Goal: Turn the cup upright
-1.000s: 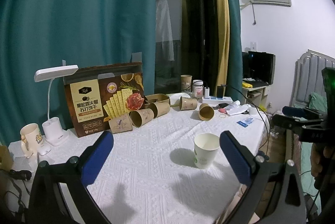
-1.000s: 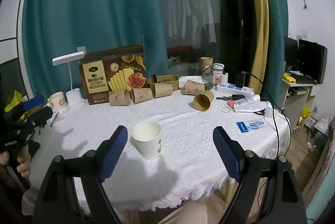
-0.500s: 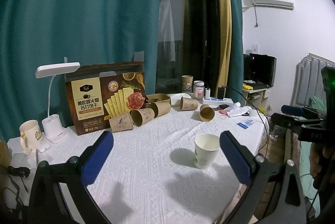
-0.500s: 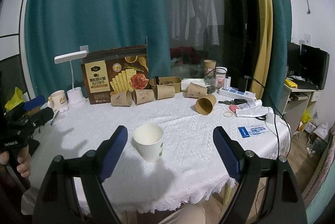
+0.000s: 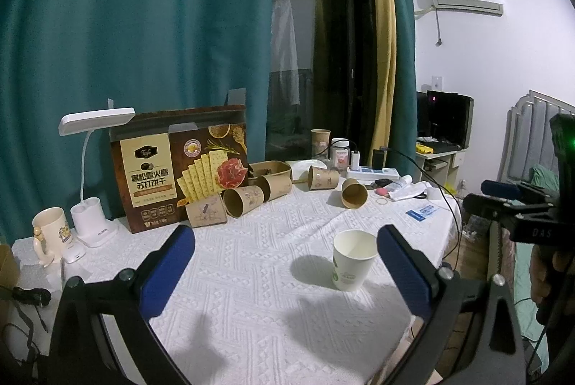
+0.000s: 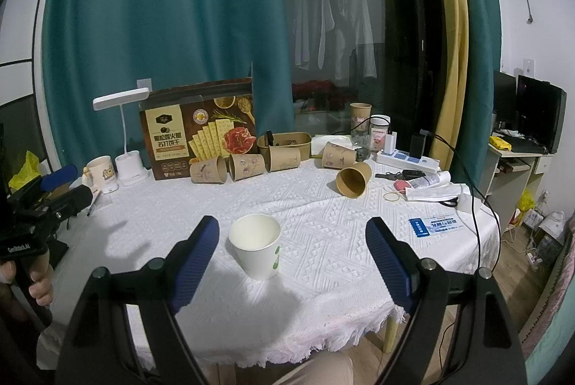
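The white paper cup [image 6: 256, 251] stood upright (mouth up) on the white tablecloth [image 6: 316, 216], between the spread fingers of the right gripper [image 6: 293, 257], untouched. The left gripper [image 5: 285, 268] also hung spread wide, grasping nothing.

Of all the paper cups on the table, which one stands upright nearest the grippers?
The white paper cup with the green print, standing mouth up alone on the tablecloth. The brown cups near the cracker box lie on their sides.

Both grippers share black frames, blue finger pads [image 6: 196, 257] and silver pivot screws. The left gripper's [image 6: 63, 185] handle reads "GenRobot.AI".
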Demonstrator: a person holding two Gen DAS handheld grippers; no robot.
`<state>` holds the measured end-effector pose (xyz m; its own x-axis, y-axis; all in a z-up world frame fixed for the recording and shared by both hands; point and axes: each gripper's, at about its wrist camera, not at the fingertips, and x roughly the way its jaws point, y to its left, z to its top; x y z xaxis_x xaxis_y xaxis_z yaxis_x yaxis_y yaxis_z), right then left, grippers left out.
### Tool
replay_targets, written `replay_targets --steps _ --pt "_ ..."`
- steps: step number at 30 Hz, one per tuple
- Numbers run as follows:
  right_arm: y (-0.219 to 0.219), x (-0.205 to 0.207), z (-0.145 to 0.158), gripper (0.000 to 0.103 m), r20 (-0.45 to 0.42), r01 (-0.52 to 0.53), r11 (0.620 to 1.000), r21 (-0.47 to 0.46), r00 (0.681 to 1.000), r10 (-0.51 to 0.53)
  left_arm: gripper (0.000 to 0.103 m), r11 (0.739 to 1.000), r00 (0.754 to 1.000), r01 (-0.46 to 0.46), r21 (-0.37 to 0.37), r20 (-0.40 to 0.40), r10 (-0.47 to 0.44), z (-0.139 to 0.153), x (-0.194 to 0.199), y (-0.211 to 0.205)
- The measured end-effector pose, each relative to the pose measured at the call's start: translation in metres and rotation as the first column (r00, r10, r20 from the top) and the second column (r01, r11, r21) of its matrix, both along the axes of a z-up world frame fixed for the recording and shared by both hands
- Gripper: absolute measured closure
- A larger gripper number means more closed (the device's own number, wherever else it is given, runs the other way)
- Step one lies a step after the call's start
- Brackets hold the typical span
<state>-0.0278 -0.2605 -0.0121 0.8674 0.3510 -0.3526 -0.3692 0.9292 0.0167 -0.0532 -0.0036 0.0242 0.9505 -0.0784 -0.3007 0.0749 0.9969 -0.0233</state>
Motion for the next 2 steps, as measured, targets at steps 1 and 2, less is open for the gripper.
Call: replay_targets --steps 1,2 --pt "-0.0001 0.0000 0.0000 0.021 -0.001 0.000 1.000 0.000 1.000 0.000 0.002 1.000 1.000 0.003 0.000 -0.002 -0.003 -0.0004 0.0005 0.0004" --pt "-0.0002 0.0000 -0.0001 0.021 -0.001 0.000 1.000 0.002 1.000 0.000 0.002 1.000 1.000 0.005 0.001 -0.004 -0.005 -0.0006 0.0013 -0.0001"
